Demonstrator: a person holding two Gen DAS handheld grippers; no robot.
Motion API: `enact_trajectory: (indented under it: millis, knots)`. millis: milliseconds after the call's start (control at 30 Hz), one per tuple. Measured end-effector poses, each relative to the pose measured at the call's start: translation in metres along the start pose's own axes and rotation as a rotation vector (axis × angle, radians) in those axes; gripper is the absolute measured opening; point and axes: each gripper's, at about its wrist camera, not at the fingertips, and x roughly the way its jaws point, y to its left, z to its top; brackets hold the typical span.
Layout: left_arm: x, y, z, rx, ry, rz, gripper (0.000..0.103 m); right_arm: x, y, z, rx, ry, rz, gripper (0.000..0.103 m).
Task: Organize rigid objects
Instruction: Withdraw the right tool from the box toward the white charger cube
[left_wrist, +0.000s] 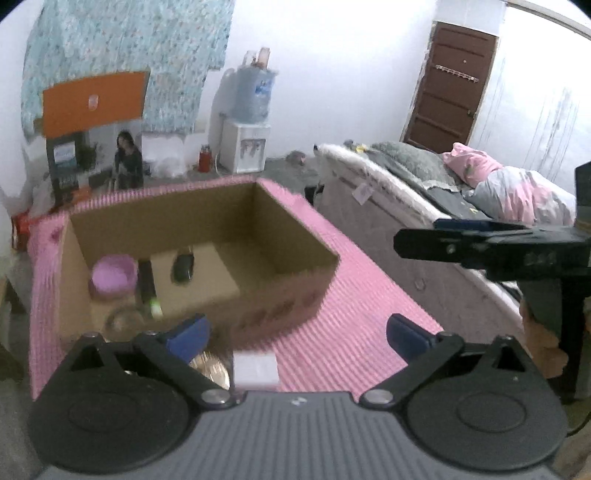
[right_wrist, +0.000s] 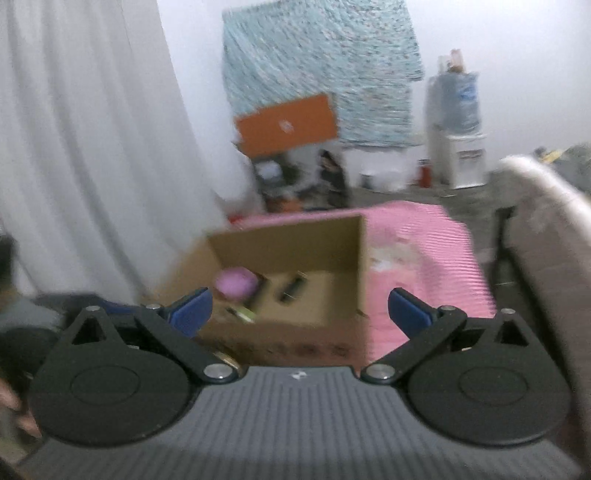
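Right gripper (right_wrist: 300, 308) fingers (right_wrist: 192, 308) spread before cardboard box (right_wrist: 295, 243) holding pink bowl (right_wrist: 236, 282).

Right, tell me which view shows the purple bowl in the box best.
Left wrist view: the purple bowl shows sharply, rim and hollow visible, in the cardboard box. Right wrist view shows only a motion-blurred pink-purple blob.

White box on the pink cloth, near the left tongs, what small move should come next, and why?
Probably lower the left tongs onto the white box. They stand open and empty, the box lies just below them outside the cardboard box, where the pink bowl already sits.
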Motion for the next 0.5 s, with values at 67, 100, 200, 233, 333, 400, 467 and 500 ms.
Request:
enact_trajectory:
  millis: [67,100,200,233,333,400,467,500]
  knots:
    - [0.004,0.001,-0.016,-0.029,0.013,-0.009,0.103,0.004,0.011,-0.014,-0.085,0.035,-0.102,0.102]
    - [0.007,0.003,-0.023,-0.042,0.023,-0.008,0.103,0.006,0.015,-0.021,-0.136,0.049,-0.144,0.102]
    - [0.012,0.007,-0.040,-0.068,0.040,0.008,0.103,0.014,0.026,-0.036,-0.220,0.072,-0.189,0.102]
    - [0.013,0.009,-0.044,-0.077,0.038,0.012,0.103,0.016,0.029,-0.038,-0.226,0.074,-0.197,0.102]
    - [0.014,0.013,-0.053,-0.097,0.025,0.014,0.103,0.018,0.028,-0.039,-0.201,0.053,-0.201,0.102]
    - [0.017,0.016,-0.057,-0.105,0.030,0.017,0.103,0.017,0.024,-0.040,-0.159,0.029,-0.167,0.102]
    - [0.021,0.018,-0.059,-0.114,0.046,0.041,0.103,0.013,0.015,-0.045,-0.108,0.002,-0.070,0.102]
    - [0.024,0.019,-0.060,-0.117,0.055,0.056,0.103,0.014,0.010,-0.048,-0.070,-0.002,-0.022,0.102]
